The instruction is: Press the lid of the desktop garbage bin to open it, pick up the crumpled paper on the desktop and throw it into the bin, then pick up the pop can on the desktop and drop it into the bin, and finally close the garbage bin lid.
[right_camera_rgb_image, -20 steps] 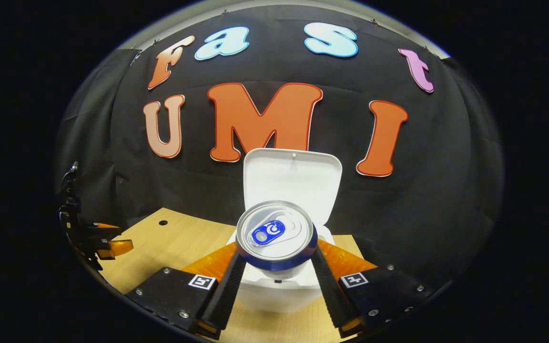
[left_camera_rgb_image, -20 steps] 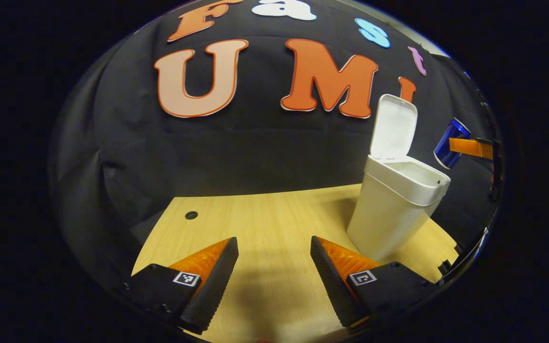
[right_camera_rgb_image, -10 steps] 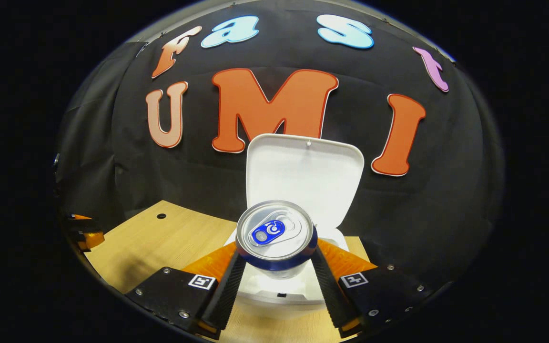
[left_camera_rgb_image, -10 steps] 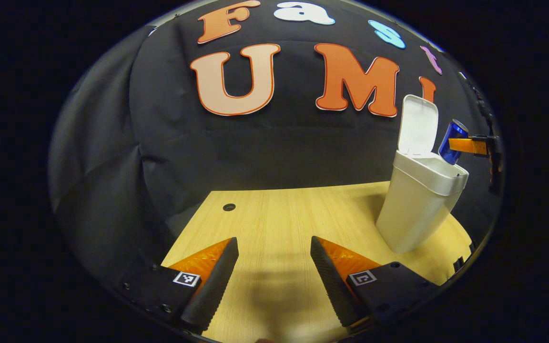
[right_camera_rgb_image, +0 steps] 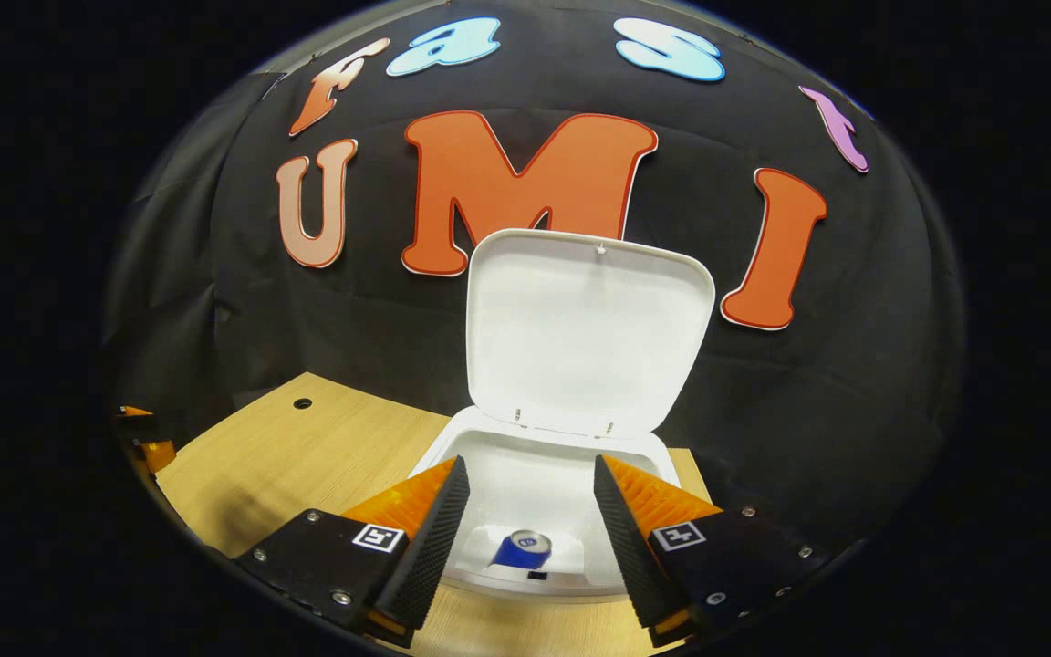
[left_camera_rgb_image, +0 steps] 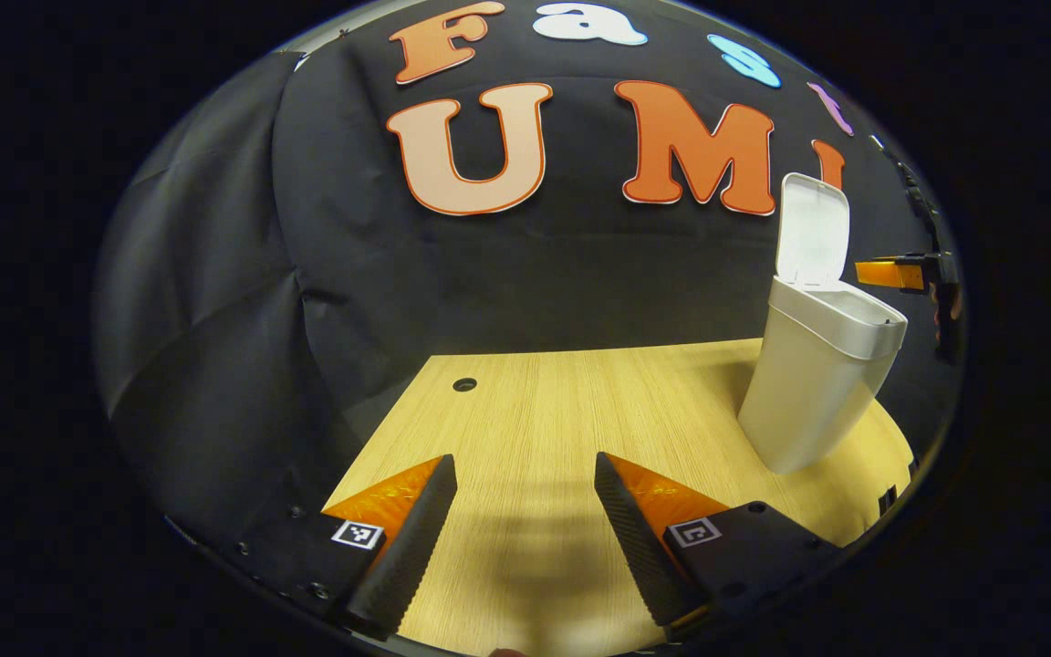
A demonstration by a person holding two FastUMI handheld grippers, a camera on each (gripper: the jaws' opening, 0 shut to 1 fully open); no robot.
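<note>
With lid (right_camera_rgb_image: 585, 333) upright, pop can (right_camera_rgb_image: 521, 551) inside bin (left_camera_rgb_image: 817, 383), top facing up; both grippers' fingers wide, empty.

The left gripper view looks from low above the wooden table (left_camera_rgb_image: 580, 401), forward along its own two fingers toward the black cloth wall, with the left gripper (left_camera_rgb_image: 525, 511) at the bottom of the round image. It stands well apart from the white bin (left_camera_rgb_image: 817, 374), which appears at the right side, seen from its side. The right gripper view looks from above and close to the same bin (right_camera_rgb_image: 544, 474), facing down into its open mouth and toward the raised lid (right_camera_rgb_image: 585, 333), with the right gripper (right_camera_rgb_image: 525, 520) at the bottom. Both views share the bin, the table and the cloth wall. Each view also catches the other gripper at its edge: the right one (left_camera_rgb_image: 900, 273) at the far right, the left one (right_camera_rgb_image: 147, 443) at the far left.
</note>
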